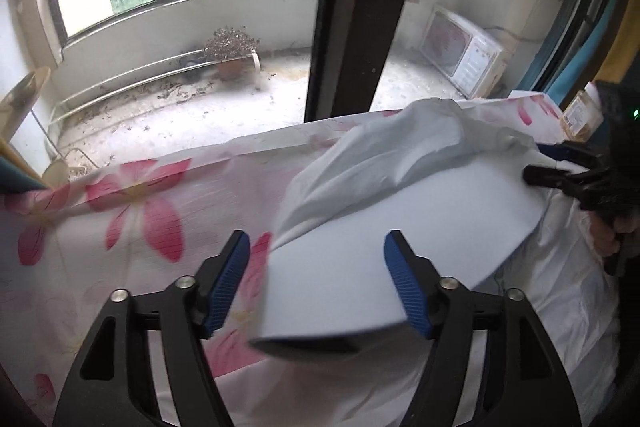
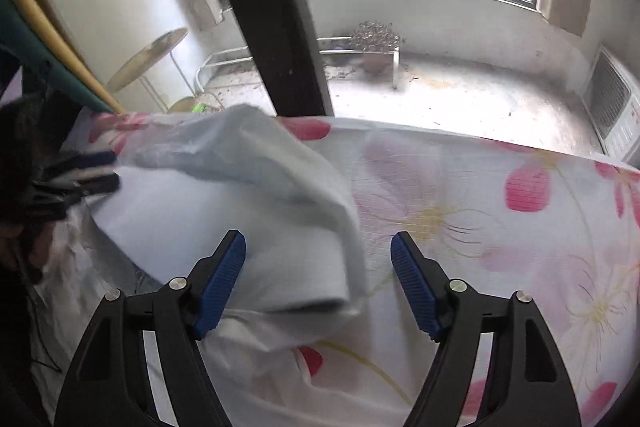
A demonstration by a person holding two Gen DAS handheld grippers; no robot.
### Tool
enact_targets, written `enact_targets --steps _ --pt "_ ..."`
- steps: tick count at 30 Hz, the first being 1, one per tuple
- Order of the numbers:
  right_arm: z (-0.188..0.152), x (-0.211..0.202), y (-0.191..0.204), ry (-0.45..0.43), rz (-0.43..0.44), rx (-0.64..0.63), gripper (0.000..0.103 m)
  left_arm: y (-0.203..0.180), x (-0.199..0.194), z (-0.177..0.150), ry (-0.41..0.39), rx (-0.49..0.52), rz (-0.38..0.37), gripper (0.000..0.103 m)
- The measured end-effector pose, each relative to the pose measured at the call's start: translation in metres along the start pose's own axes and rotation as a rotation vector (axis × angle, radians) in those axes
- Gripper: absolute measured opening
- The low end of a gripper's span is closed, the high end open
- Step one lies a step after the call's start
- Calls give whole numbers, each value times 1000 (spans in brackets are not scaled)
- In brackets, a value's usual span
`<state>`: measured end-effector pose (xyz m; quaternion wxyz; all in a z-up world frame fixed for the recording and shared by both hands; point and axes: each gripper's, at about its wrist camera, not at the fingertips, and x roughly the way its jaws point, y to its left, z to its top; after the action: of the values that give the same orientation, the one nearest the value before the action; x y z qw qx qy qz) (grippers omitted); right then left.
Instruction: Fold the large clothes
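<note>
A pale blue-white garment (image 1: pixel 384 211) lies partly folded on the flowered sheet (image 1: pixel 132 227), its far end bunched up and its near fold rounded. My left gripper (image 1: pixel 318 279) is open, its blue pads on either side of the garment's near edge. In the left wrist view the right gripper (image 1: pixel 560 167) shows at the garment's right edge with its fingers wide apart. In the right wrist view the garment (image 2: pixel 240 211) lies left of centre. My right gripper (image 2: pixel 318 279) is open, with the garment's fold by its left pad. The left gripper (image 2: pixel 84 171) shows at the garment's left edge.
The table's far edge (image 1: pixel 280 135) runs along a glass door with a dark frame post (image 1: pixel 352 11). Beyond is a balcony with a potted plant (image 1: pixel 230 51) and a white appliance (image 1: pixel 460 55). A cardboard box (image 1: pixel 580 115) sits at the far right.
</note>
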<state>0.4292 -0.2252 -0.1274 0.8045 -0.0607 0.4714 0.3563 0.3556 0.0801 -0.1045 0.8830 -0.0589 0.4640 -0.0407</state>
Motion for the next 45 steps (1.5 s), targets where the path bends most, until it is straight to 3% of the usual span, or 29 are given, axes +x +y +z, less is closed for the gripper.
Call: enact_targets --steps 1,2,3,7,10,11,14,19,25,34,45 --pt "2 1 3 6 -7 -12 42 8 3 -2 18 -15 -11 76" --pt "3 0 5 -2 -29 -28 40 14 7 -4 38 -27 -18 77" --pt "4 -1 8 -9 -42 -52 31 18 10 -6 51 -40 -30 77" --pt "7 -16 28 -83 -124 -165 14 19 11 -14 38 -35 -64 77" --pt "6 -30 51 -154 -206 -269 11 9 10 -15 41 -2 -118 47" --pt "3 -34 57 -174 -236 -295 10 6 8 -16 27 13 -96 37" --pt "2 -51 76 -246 -294 -357 10 3 -8 -16 -35 13 -82 18" --pt "-15 -81 97 -384 -316 -390 10 1 -56 -26 -200 15 -88 15" --pt "-50 -86 117 -420 -353 -406 11 -22 -101 -58 -358 95 -95 15" --pt "-103 -84 124 -327 -378 -395 21 -49 -108 -109 -343 132 -103 15" --pt "-143 -100 114 -260 -261 -249 21 -58 -131 -159 -322 173 -105 15"
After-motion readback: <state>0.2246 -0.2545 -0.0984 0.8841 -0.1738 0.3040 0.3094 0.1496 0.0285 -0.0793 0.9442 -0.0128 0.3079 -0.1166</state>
